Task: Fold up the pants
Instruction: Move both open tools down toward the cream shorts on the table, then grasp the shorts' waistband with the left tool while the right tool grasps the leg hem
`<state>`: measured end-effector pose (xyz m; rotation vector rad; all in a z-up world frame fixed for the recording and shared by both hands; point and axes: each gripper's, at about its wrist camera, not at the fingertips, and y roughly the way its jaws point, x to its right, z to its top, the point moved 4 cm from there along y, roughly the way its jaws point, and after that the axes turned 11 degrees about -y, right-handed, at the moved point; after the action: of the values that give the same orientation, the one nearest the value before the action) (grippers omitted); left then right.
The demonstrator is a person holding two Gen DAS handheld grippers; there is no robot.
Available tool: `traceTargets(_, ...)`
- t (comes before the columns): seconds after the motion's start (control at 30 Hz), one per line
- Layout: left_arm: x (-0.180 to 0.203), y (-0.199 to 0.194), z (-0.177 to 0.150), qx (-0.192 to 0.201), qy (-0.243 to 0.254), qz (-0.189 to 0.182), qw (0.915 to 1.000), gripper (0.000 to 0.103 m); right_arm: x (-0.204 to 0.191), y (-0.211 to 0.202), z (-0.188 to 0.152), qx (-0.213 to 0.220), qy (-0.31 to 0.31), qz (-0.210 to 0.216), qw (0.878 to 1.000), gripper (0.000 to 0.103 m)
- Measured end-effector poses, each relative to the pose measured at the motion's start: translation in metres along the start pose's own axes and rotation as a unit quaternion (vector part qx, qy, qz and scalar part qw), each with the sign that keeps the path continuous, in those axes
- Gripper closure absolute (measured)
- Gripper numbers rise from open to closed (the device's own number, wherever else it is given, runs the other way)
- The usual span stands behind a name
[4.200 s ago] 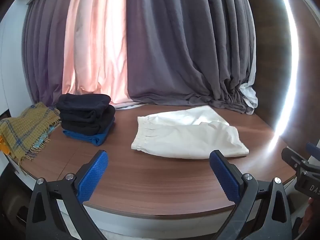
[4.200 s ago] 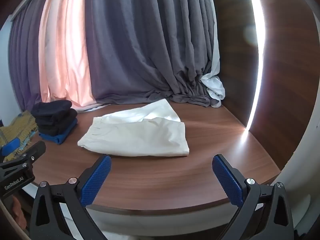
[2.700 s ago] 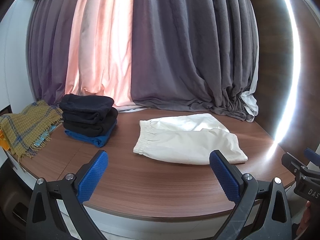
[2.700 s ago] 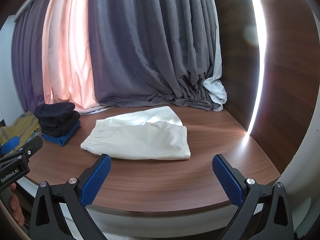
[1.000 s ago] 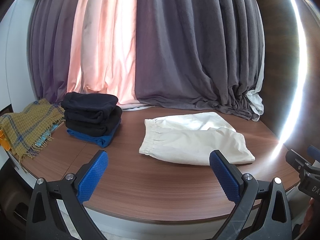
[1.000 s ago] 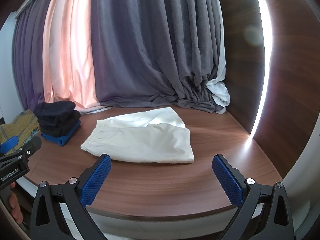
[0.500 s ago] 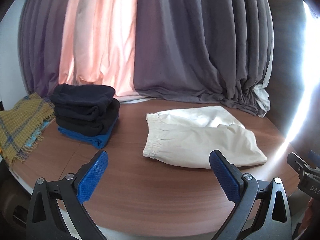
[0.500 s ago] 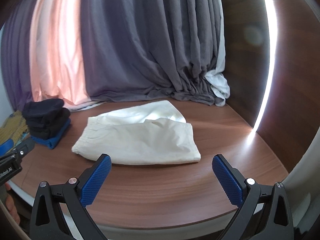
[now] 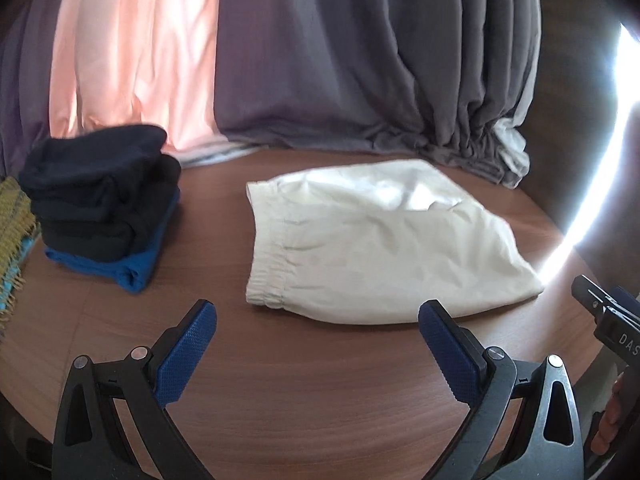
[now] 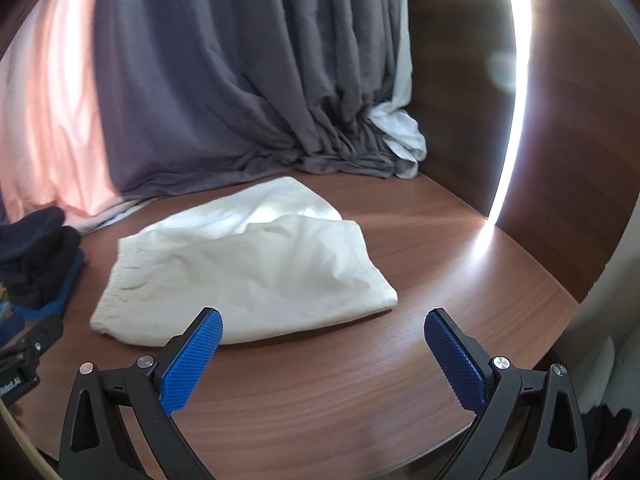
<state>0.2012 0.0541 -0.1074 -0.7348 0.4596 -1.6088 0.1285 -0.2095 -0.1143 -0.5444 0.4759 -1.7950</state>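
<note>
Pants (image 9: 372, 248): cream, lying flat on my table (image 9: 320, 400), legs doubled over each other, elastic waistband toward the left, hems toward the right; they sit at the middle of the table, beyond both my tongs and untouched by either.
Left gripper (image 9: 318, 344): my blue pads (image 9: 186, 354) stand wide apart over bare wood, nothing between them; the waistband corner lies just ahead.
Right gripper (image 10: 322, 354): pads (image 10: 454, 364) spread wide too, holding nothing; the left pad's tip overlaps the near edge of the pants in the right wrist view, though I cannot tell whether it touches.
Writing: on the right tong's body, seen at the right edge of the left wrist view, white letters "DAS" (image 9: 626, 342), cut off by the frame; on the left tong's body, at the left edge of the right wrist view, a white label (image 10: 10, 388) too cropped and blurred for me to read.
Stack (image 9: 100, 204): folded dark clothes on a blue piece, left of the pants, apart from them.
Scarf (image 9: 12, 236): yellow plaid with fringe, at the far left, just beside the stack.
Curtain (image 9: 340, 60): grey folds with a pink lit panel, bunched on the back of the table behind the pants.
Wall (image 10: 560, 128): dark wood with a bright vertical light strip, at the right.
</note>
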Motion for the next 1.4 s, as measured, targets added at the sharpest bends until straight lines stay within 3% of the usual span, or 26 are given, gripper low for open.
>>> traceTargets(0.17,0.006,0.031,-0.007,-0.018,-0.004,0.021,0.9996,0.0,0.002,0.031,-0.004,-0.024,0.003,0.0,1.0,0.001)
traceTargets(0.37,0.01,0.069,-0.017,-0.059,-0.045,0.038,0.9965,0.005,0.015,0.076,-0.013,-0.054,0.022,0.012,0.998,0.001)
traceTargets(0.73,0.01,0.105,-0.02,-0.079,-0.072,0.079,0.9911,0.005,0.035,0.135,-0.021,-0.086,0.077,0.024,0.993,0.003)
traceTargets(1.03,0.002,0.131,-0.02,-0.108,-0.106,0.072,0.9858,0.007,0.041,0.158,-0.025,-0.112,0.097,0.018,0.989,0.013)
traceTargets(1.23,0.0,0.133,-0.018,-0.111,-0.111,0.071,0.985,0.02,0.041,0.164,-0.027,-0.125,0.11,0.013,0.986,0.024)
traceTargets(1.4,-0.004,0.129,-0.017,-0.113,-0.105,0.069,0.9856,0.058,0.044,0.165,-0.025,-0.128,0.104,-0.005,0.986,0.06)
